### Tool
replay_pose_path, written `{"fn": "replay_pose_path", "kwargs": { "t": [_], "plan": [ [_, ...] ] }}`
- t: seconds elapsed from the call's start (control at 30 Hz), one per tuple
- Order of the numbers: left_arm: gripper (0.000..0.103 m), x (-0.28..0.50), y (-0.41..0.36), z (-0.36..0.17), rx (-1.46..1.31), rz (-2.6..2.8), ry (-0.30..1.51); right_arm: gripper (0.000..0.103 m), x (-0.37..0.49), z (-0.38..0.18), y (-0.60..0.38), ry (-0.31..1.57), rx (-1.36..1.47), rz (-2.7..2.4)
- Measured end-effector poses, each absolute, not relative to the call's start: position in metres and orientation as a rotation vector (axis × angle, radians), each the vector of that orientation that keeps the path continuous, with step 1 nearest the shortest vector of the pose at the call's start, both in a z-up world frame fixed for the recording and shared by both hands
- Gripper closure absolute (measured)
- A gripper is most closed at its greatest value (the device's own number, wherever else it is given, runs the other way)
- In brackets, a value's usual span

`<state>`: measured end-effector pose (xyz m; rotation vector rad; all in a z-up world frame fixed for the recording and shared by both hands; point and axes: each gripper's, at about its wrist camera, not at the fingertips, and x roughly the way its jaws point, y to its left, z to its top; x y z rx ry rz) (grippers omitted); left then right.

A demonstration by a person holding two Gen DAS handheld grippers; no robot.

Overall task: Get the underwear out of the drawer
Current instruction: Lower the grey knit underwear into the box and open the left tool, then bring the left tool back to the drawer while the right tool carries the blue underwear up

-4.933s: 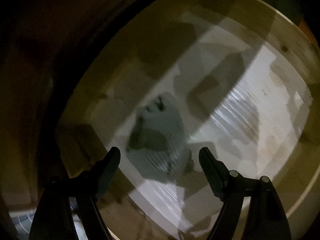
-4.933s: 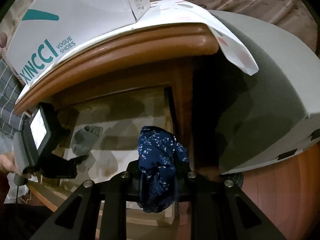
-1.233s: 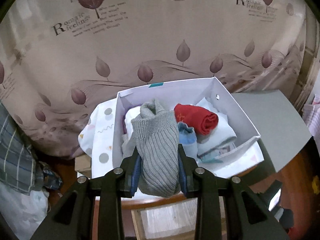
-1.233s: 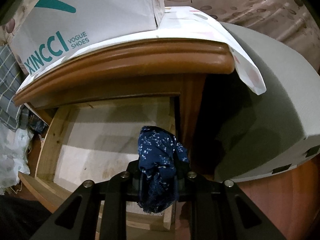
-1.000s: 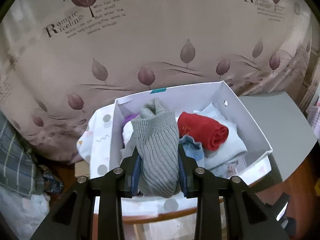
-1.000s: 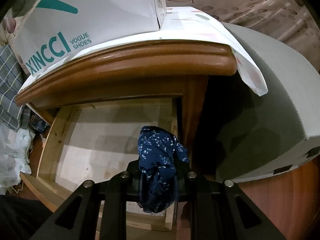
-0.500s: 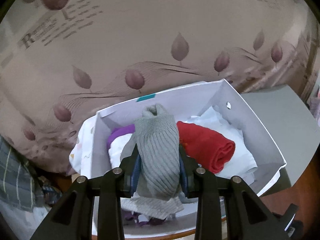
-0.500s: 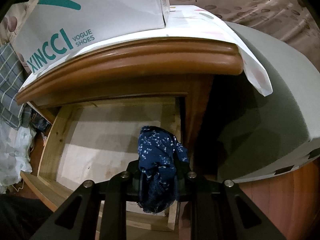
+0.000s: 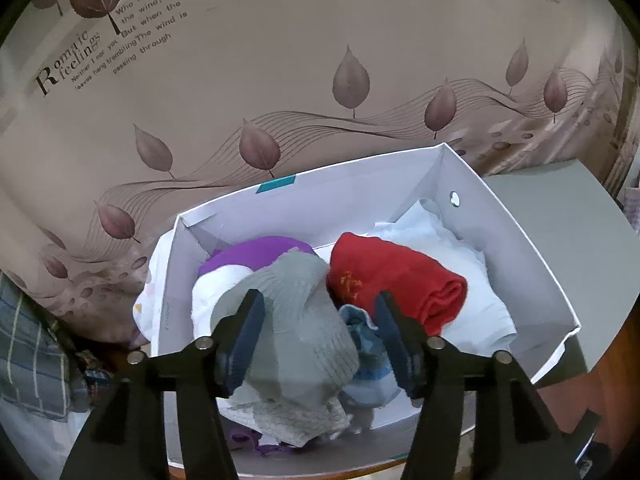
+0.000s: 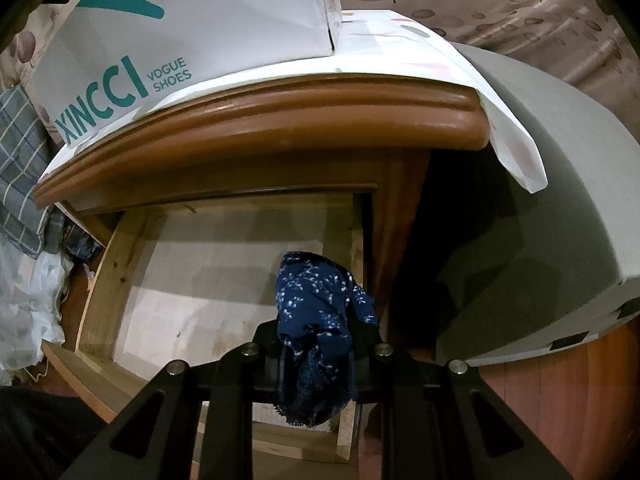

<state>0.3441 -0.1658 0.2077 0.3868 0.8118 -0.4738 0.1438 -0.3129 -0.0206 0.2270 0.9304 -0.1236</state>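
Note:
In the left wrist view my left gripper (image 9: 320, 316) is open over a white shoe box (image 9: 516, 232). A grey knitted garment (image 9: 296, 320) lies between the spread fingers on the pile in the box, beside a red roll (image 9: 396, 276), a purple piece (image 9: 260, 254) and white cloth (image 9: 452, 236). In the right wrist view my right gripper (image 10: 316, 340) is shut on dark blue floral underwear (image 10: 316, 308), held above the open wooden drawer (image 10: 104, 276), whose pale bottom shows bare.
The shoe box (image 10: 192, 28) stands on the wooden nightstand top (image 10: 280, 120) over a white cloth. A grey mattress (image 10: 560, 184) lies to the right. A leaf-print curtain (image 9: 320, 60) hangs behind. Plaid fabric (image 10: 20, 168) is at the left.
My left gripper has opened and let go of the grey garment, which now rests on the pile in the box. The right gripper holds still with the blue underwear.

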Motion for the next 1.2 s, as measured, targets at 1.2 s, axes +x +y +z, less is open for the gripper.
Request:
{"fn": "replay_pose_path", "kwargs": {
  "t": [1.2],
  "plan": [
    [0.015, 0.227, -0.021, 0.175, 0.221, -0.134, 0.722, 0.082, 0.147, -0.029, -0.304, 0.944, 0.174, -0.137]
  ]
}}
